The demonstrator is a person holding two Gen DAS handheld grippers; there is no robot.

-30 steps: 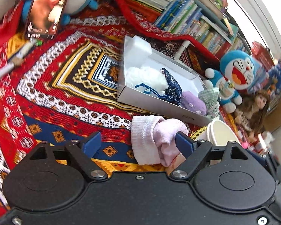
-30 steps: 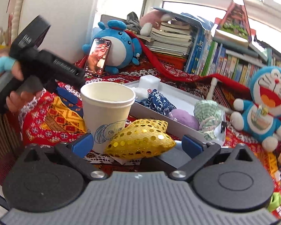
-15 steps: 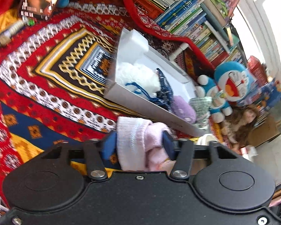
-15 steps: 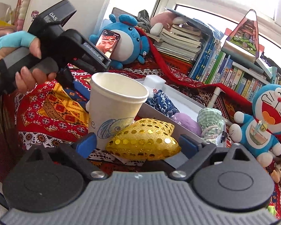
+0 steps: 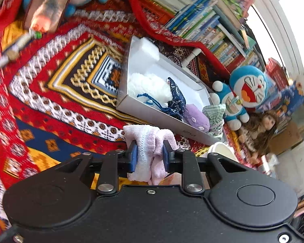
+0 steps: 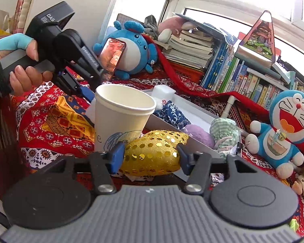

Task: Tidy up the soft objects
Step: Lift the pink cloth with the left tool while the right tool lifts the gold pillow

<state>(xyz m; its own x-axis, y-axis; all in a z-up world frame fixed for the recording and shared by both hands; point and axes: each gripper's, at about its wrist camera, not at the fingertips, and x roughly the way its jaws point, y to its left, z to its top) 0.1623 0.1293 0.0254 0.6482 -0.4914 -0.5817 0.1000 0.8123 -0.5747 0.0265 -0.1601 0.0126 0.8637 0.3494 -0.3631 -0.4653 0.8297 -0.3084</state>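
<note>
The left claw (image 5: 148, 158) clamps a pink knitted cloth (image 5: 150, 141) between its blue pads just above the patterned counter (image 5: 50, 105), while the right claw (image 6: 150, 158) is closing, its pads against either end of a gold sequined pouch (image 6: 154, 151) beside a white paper cup (image 6: 121, 119). Just beyond both sits an open white box (image 5: 148, 117) holding a white fluffy item (image 5: 148, 87), a blue patterned pouch (image 5: 176, 99) and a purple plush (image 5: 196, 117); a Doraemon plush (image 6: 283, 133) and shelved books (image 6: 243, 81) stand behind.

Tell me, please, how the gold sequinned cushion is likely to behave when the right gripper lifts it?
The gold sequinned cushion looks puffy, so it probably squashes between the closing right gripper pads. Its shiny sequins may be slippery. It seems light, and lies close to the paper cup, which could tip.
</note>
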